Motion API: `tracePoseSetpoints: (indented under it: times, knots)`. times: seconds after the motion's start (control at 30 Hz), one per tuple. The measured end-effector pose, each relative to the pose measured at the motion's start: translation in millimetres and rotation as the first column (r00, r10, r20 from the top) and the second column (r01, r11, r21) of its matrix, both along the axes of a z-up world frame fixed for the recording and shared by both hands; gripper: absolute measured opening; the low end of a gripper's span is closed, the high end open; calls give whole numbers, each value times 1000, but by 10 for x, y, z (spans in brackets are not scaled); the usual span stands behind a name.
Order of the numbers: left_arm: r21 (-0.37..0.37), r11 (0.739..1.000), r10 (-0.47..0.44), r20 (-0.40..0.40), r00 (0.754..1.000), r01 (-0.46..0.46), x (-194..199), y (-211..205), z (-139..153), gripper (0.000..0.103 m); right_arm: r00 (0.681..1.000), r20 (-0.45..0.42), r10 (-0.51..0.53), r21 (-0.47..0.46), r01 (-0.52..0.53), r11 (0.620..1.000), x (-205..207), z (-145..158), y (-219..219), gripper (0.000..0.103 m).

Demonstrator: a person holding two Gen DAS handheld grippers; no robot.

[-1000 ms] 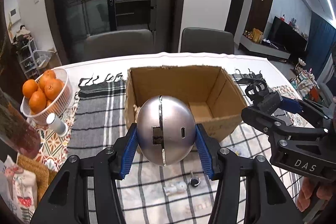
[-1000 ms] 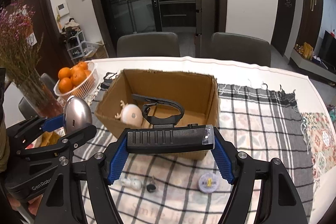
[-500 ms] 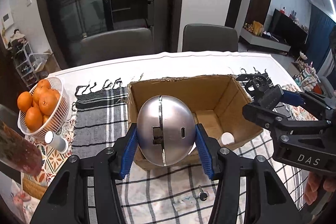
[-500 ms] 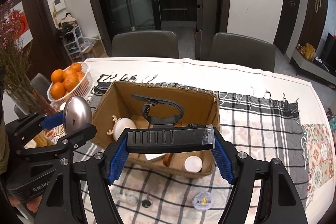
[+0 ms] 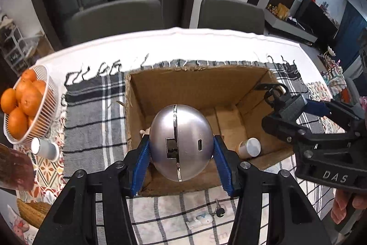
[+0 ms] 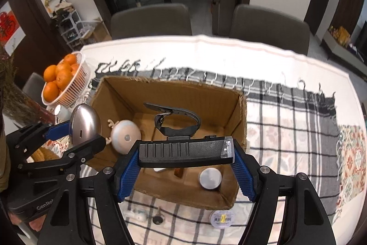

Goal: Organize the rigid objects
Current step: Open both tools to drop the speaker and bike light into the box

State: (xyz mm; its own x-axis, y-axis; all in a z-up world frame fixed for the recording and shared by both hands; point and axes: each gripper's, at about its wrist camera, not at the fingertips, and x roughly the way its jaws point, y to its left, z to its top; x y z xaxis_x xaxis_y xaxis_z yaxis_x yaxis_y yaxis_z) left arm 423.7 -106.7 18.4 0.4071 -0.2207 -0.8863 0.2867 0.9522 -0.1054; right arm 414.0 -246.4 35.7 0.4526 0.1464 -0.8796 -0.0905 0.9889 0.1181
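My left gripper (image 5: 181, 153) is shut on a silver egg-shaped device (image 5: 181, 141) and holds it above the near left part of an open cardboard box (image 5: 195, 82). My right gripper (image 6: 187, 153) is shut on a black bike light with a strap (image 6: 185, 150) and holds it over the box (image 6: 174, 91). Inside the box lie a round toy with antlers (image 6: 125, 136) and a small white jar (image 6: 210, 178). The left gripper with the silver device (image 6: 85, 124) also shows in the right wrist view.
A white basket of oranges (image 5: 25, 105) and a small white cup (image 5: 44, 148) stand left of the box. A round sticker roll (image 6: 222, 218), a small key (image 6: 157, 218) and a white earbud-like item (image 6: 137, 216) lie on the checked cloth in front of the box.
Both grippers have risen and moved forward over the box, so I now look down into it. Both still hold their objects.
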Motion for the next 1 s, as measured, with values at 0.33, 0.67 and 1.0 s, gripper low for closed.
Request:
tracePoseSetpoints:
  times: [0.33, 0.67, 1.0]
  knots:
    - [-12, 1000, 27, -98, 995, -28, 219, 25, -289, 52, 990, -142, 5, 4, -4, 1000, 204, -390, 55, 73]
    - [16, 999, 40, -112, 993, -38, 180, -38, -303, 60, 983, -184, -6, 11, 8, 1000, 201, -442, -1, 75]
    - [55, 998, 47, -68, 997, -44, -49, -49, -121, 61, 992, -128, -2, -30, -2, 1000, -22, -230, -5, 75]
